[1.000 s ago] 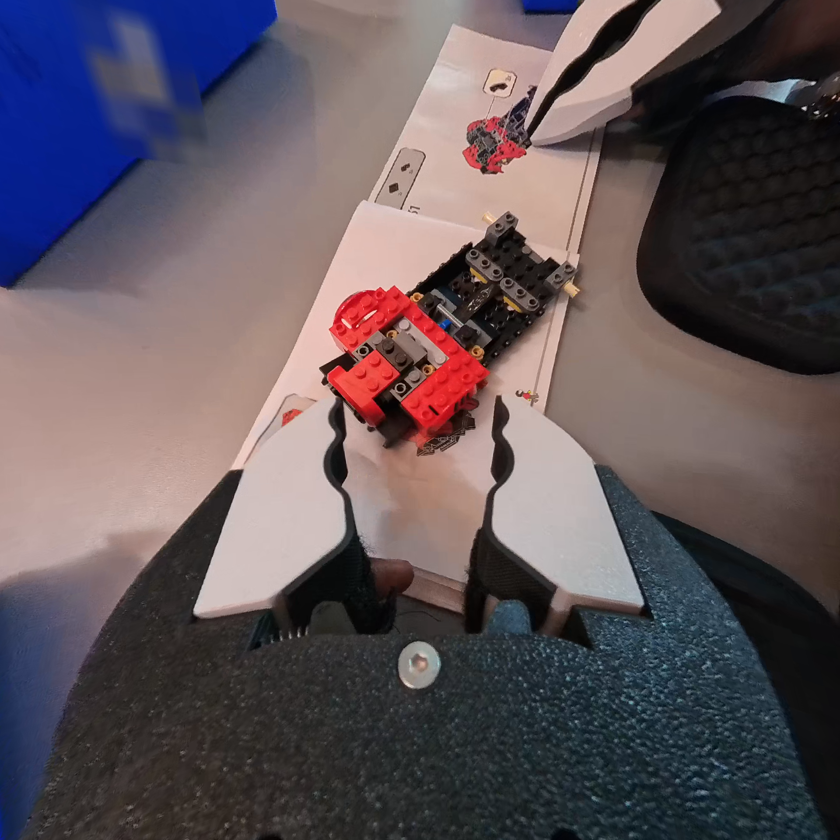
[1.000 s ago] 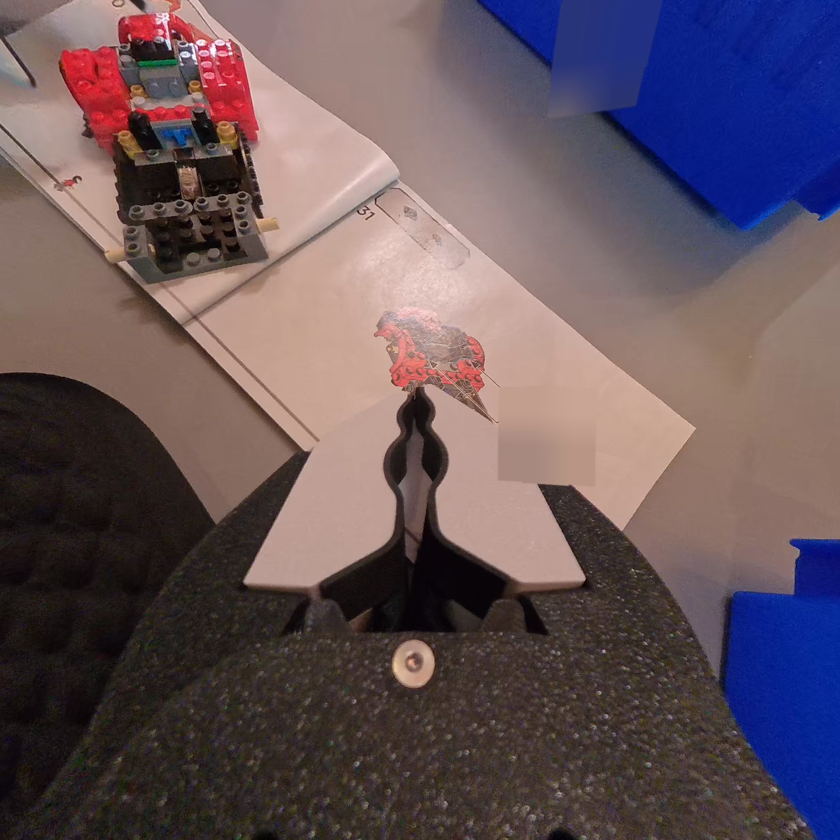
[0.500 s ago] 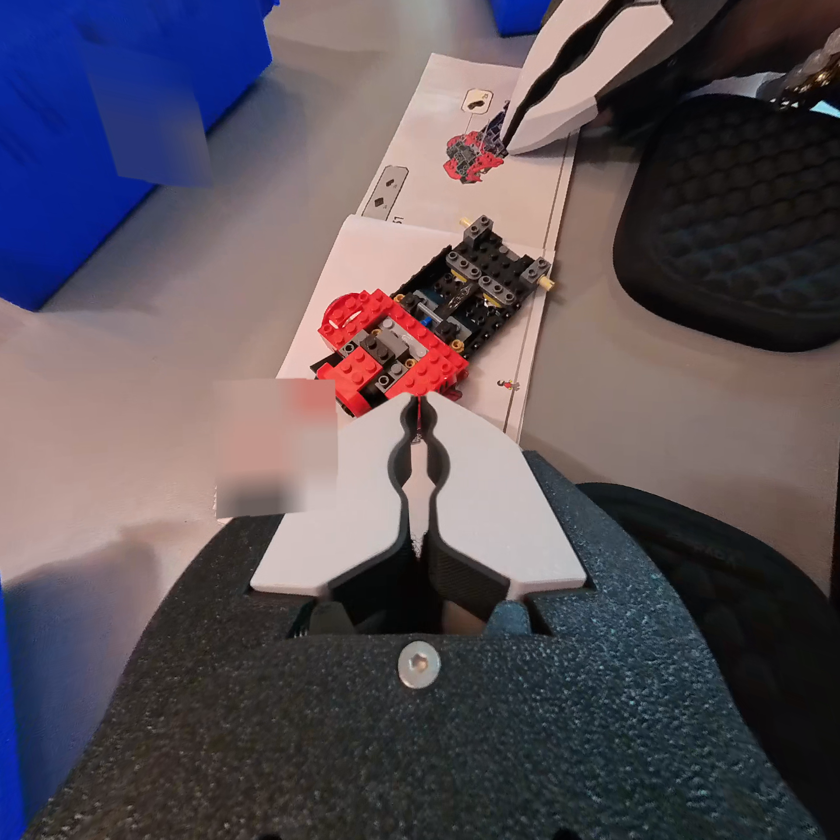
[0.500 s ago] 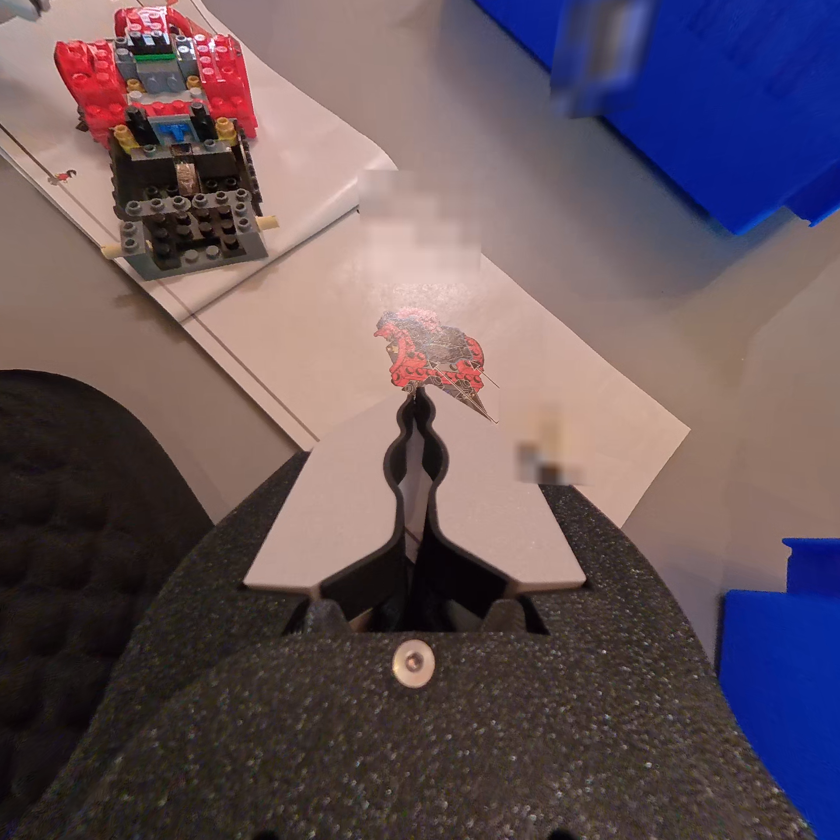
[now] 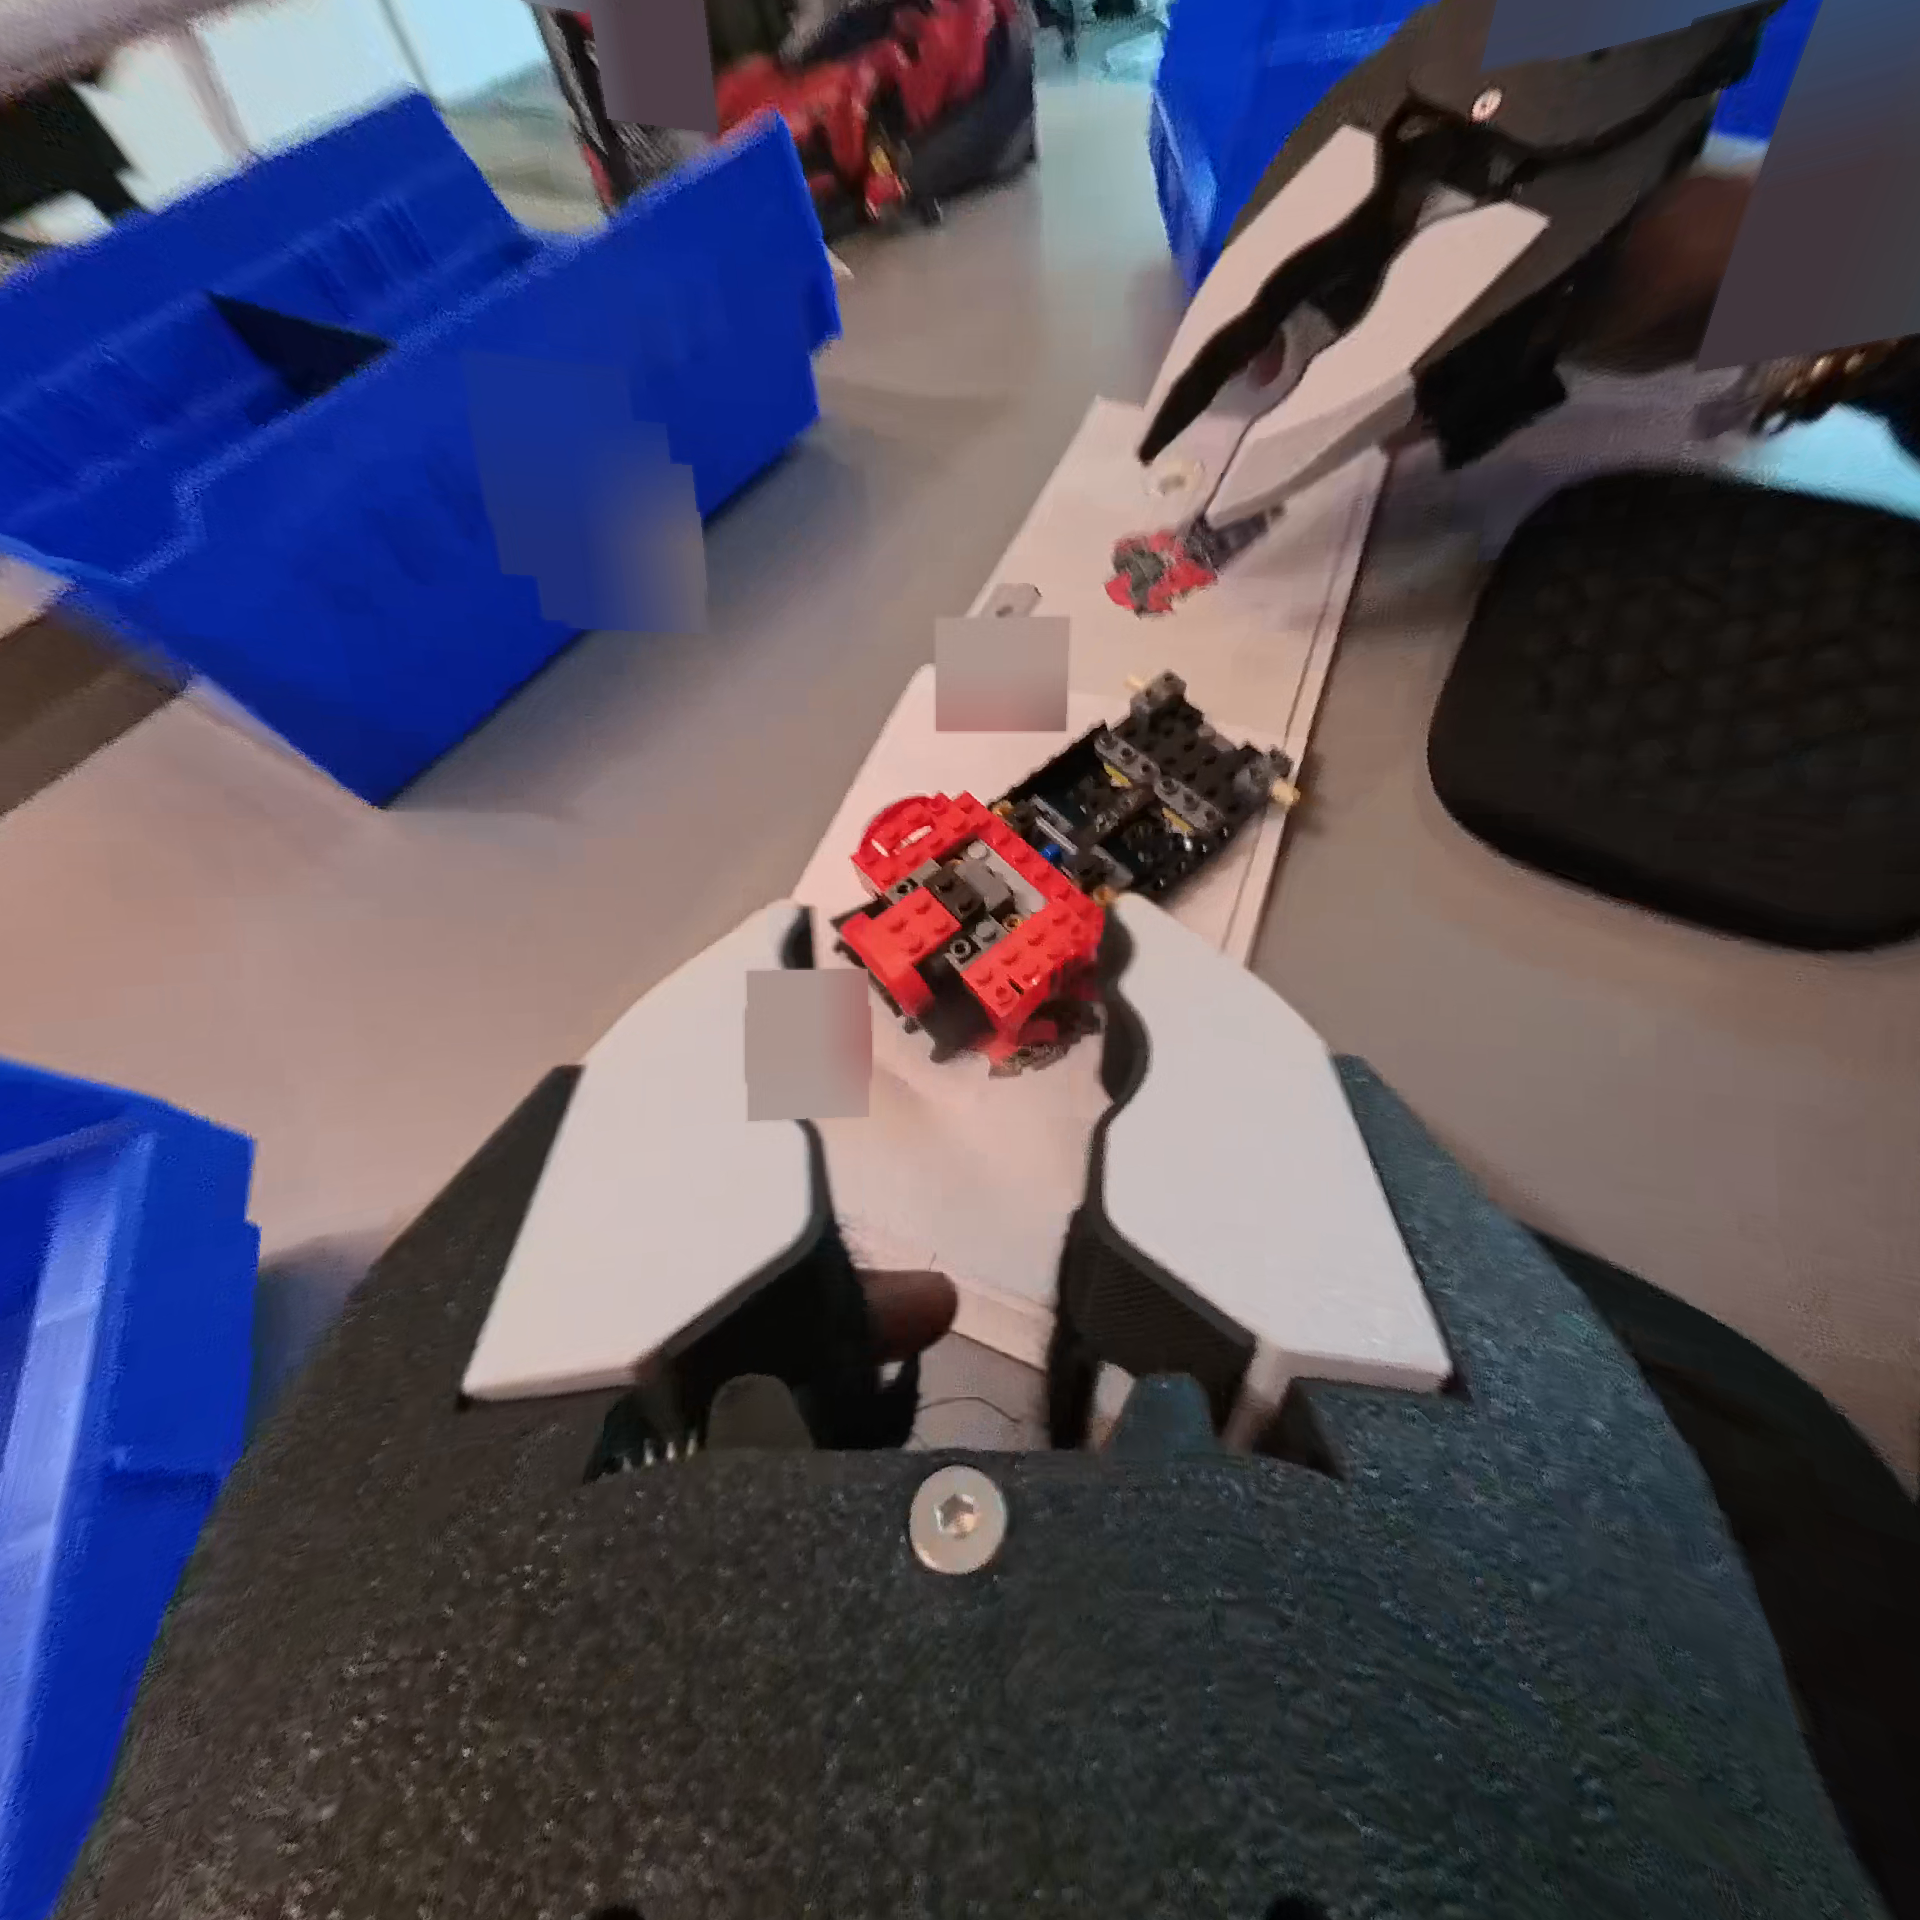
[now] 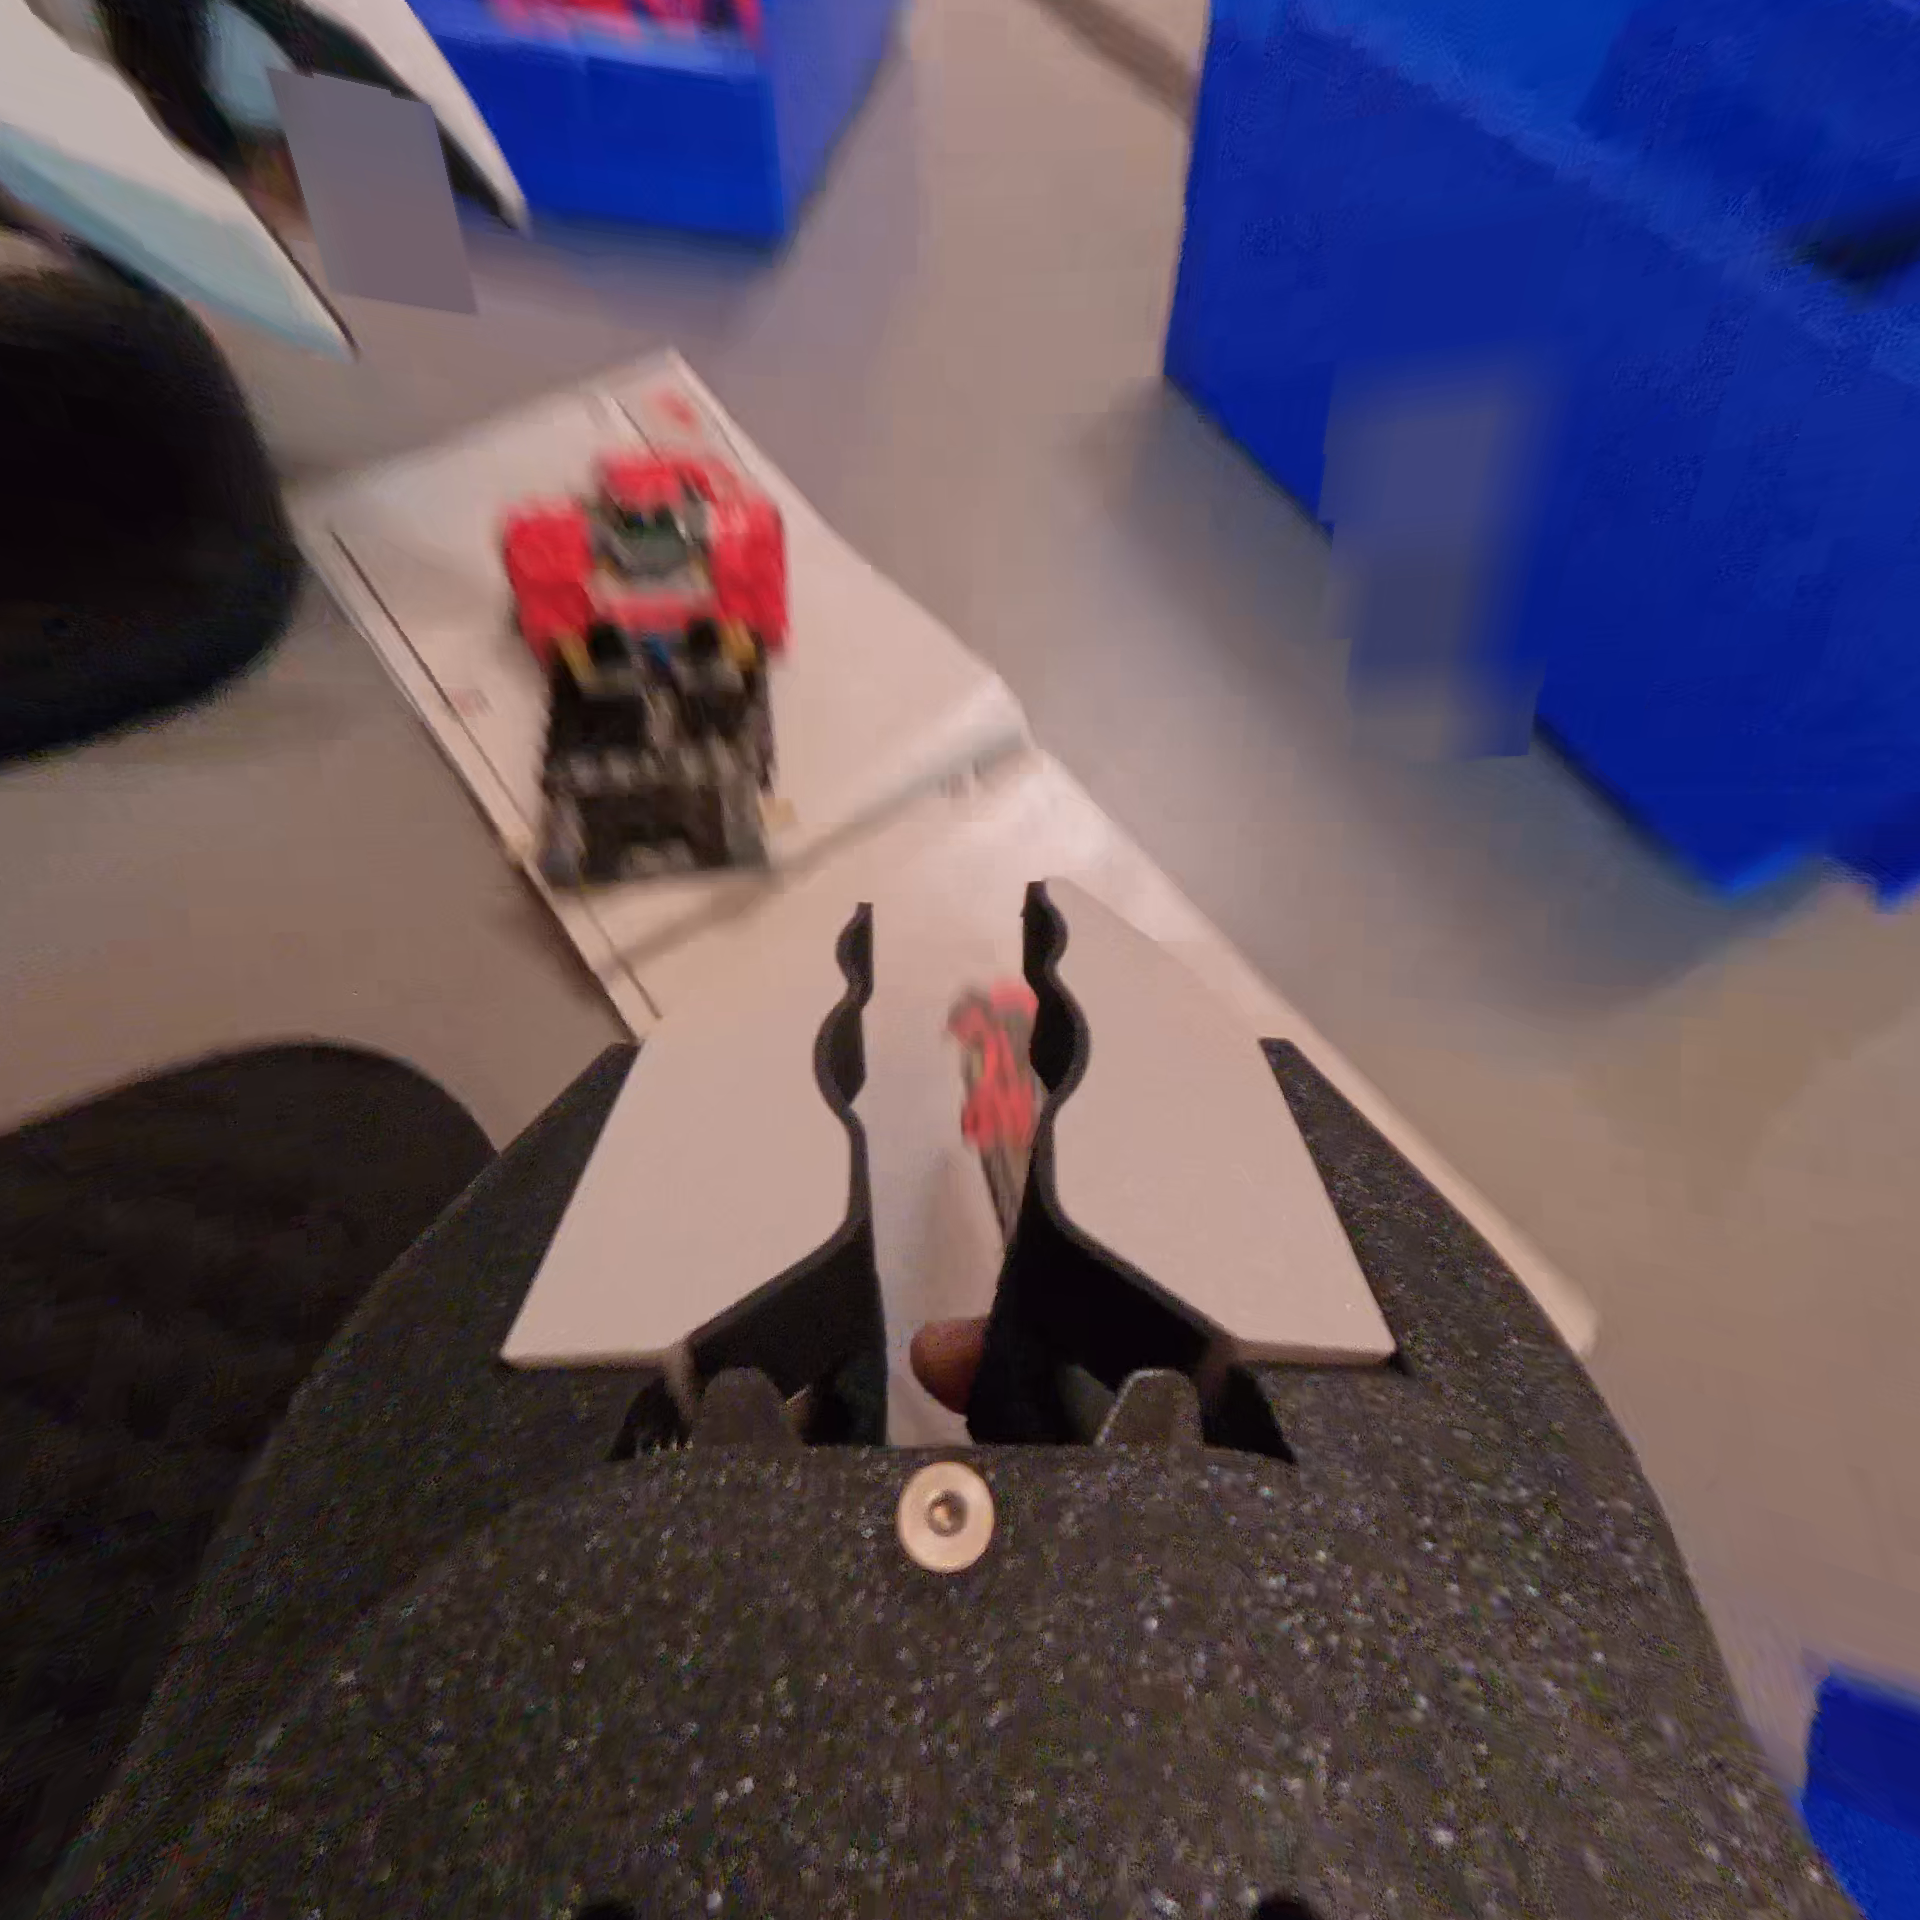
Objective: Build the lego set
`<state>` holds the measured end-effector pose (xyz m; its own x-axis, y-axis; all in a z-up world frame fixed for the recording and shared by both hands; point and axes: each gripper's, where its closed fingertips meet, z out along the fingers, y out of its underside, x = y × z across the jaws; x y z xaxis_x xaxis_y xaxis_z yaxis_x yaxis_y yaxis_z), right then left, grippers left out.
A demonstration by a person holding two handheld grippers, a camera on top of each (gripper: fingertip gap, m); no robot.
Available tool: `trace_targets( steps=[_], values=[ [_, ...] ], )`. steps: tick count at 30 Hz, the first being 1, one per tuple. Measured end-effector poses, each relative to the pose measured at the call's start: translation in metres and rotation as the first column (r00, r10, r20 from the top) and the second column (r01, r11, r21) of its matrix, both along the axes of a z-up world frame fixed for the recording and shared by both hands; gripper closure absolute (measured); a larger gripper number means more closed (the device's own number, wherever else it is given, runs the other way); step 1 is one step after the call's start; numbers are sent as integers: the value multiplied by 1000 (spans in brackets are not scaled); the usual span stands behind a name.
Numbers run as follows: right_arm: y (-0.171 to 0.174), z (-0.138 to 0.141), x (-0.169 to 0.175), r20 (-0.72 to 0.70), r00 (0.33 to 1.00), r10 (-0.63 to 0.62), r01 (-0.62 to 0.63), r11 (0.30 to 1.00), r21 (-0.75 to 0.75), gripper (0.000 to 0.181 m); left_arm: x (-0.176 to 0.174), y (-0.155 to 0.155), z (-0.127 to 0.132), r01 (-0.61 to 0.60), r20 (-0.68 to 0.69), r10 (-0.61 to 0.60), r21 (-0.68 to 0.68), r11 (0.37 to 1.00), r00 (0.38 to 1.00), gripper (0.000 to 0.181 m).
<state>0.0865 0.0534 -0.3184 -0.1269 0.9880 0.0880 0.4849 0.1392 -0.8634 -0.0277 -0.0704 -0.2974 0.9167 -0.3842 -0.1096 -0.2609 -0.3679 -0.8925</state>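
Grey tabletop (image 5: 312, 987), blue bins behind: half-built red-and-black lego car (image 5: 1049, 873) on instruction booklet (image 5: 1278, 623), left gripper (image 5: 961, 914) agape astride its red end, right gripper (image 6: 945, 904) parted, empty, beyond car; probably grasping next, needing centred closure.

- The lego model (image 5: 1049, 862) is a partly built vehicle lying flat on an open white instruction booklet (image 5: 1174, 613) on a grey tabletop.
- One end is red, with studded bricks framing grey and black pieces and a rounded red part at its edge.
- The other end is a black and dark grey studded chassis with tan axle pins sticking out at both sides.
- In the right wrist view the model (image 6: 649, 686) is blurred, black end nearer the camera.
- The booklet's far page bears a small red printed picture.
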Motion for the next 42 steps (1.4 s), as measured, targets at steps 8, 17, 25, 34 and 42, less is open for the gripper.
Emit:
trace_targets(
  steps=[8,17,25,34,42],
  values=[
    [-84,103,-122,-96,861,500,-478,859,186,164,-14,-25,40,-127,138,87,312,941,987,181],
    [-153,125,-224,29,689,724,-715,672,194,160,-10,-35,46,-103,109,63,413,905,992,179],
    [-177,38,-323,718,372,588,-852,523,13,157,-5,-39,50,-63,94,22,460,886,995,176],
    [-169,-23,-358,831,425,359,-699,713,49,156,-7,-44,56,-69,119,11,496,865,993,175],
    [-175,-20,-356,811,435,391,-767,633,106,172,-12,-46,60,-102,154,25,518,849,988,173]
  ],
)
